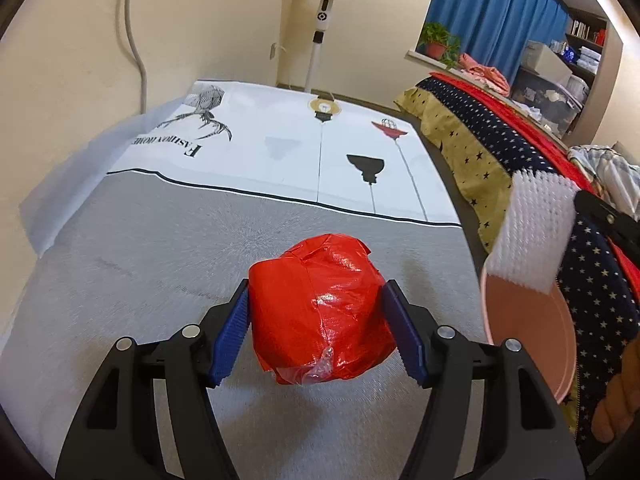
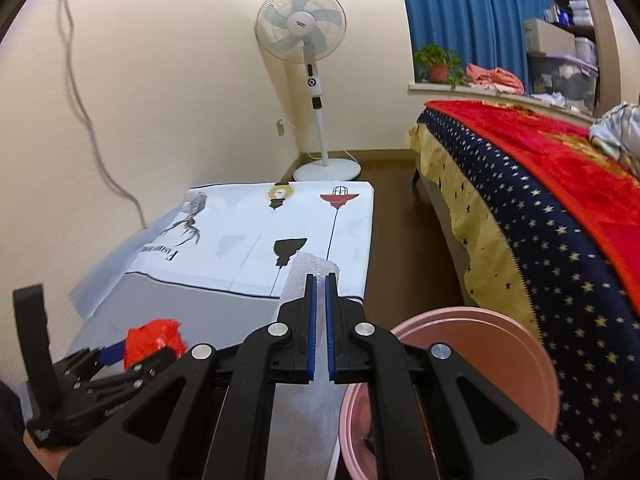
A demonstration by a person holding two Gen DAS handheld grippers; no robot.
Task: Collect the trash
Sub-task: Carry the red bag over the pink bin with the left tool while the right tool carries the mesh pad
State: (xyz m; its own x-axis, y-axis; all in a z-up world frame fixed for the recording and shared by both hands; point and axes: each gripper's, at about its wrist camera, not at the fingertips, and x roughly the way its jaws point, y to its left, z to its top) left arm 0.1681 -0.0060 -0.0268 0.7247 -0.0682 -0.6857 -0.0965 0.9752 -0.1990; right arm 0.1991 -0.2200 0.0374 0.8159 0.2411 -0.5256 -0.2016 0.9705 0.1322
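A crumpled red plastic bag (image 1: 320,308) lies on the grey part of the low table (image 1: 132,264). My left gripper (image 1: 320,312) stands around it with a blue pad on each side, touching or nearly touching; it also shows in the right wrist view (image 2: 120,354) with the red bag (image 2: 154,340). My right gripper (image 2: 321,284) is shut on a white foam sheet (image 2: 310,270), which shows in the left wrist view (image 1: 532,232) held above a pink bin (image 1: 532,340). The pink bin (image 2: 480,344) stands on the floor right of the table.
A bed with a starred navy, yellow and red cover (image 2: 540,208) runs along the right. A white standing fan (image 2: 316,80) stands beyond the table. A cable (image 2: 84,108) hangs on the left wall. Dark floor (image 2: 400,240) lies between table and bed.
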